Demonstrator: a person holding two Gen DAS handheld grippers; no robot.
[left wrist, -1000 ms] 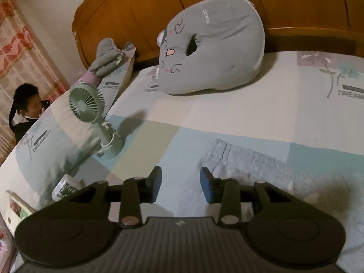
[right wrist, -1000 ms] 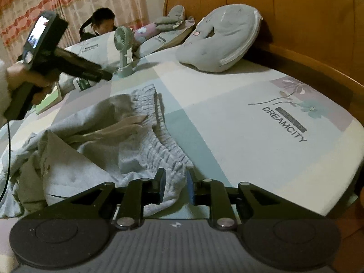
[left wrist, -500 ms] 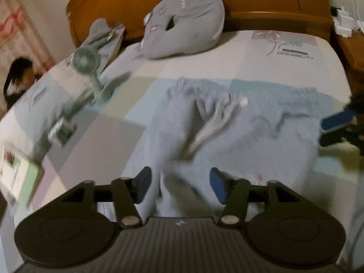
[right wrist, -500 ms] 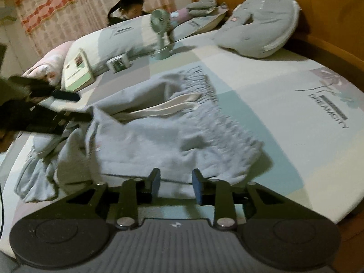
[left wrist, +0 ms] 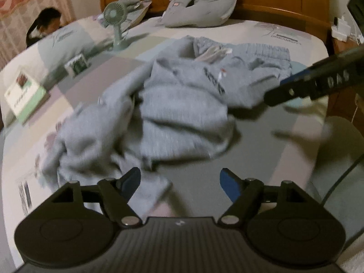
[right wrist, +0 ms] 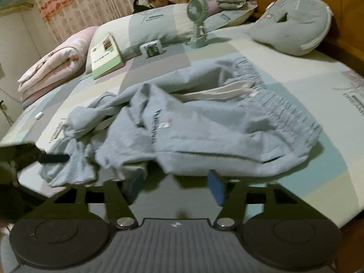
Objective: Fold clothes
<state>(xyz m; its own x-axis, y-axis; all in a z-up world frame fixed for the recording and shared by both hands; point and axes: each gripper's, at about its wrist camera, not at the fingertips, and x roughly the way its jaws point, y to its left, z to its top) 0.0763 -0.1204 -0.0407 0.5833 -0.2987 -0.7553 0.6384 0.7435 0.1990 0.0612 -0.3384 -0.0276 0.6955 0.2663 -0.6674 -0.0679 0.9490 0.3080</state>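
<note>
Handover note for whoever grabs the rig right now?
Left gripper: open, holding nothing, near the crumpled leg end of the grey sweatpants.
Right gripper: open, holding nothing, at the near edge of the waist end.
Sweatpants lie bunched on the bed, elastic waistband towards the headboard, drawstrings loose on top.
Done: no fold visible.
Left: spread the pants flat, then fold.
Small fan and book sit beyond the pants, apart from them.
</note>
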